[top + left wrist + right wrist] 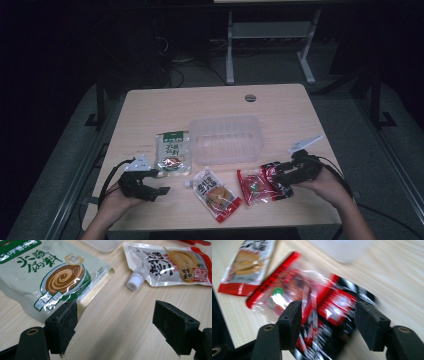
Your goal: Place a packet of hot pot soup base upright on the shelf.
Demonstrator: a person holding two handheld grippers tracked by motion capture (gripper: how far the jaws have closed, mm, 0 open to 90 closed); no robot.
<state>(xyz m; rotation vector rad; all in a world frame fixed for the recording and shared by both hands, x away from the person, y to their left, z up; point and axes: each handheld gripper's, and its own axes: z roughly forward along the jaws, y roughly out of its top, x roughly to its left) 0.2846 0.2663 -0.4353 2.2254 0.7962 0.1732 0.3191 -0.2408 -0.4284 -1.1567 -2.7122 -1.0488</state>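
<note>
High view: four snack packets lie in a loose row along the near half of the table (150,105), in front of the clear tub (227,140), so each is within reach for loading. Your right gripper (280,176) straddles the red packet (262,184) at near right; in the right gripper view its jaws stand apart with the red packet (322,305) between them, and the blur hides whether the pads press. Your left gripper (162,191) rests at near left, jaws wide and holding nothing, just beside the green packet (50,277), leaving the spouted white pouch (172,265) free.
</note>
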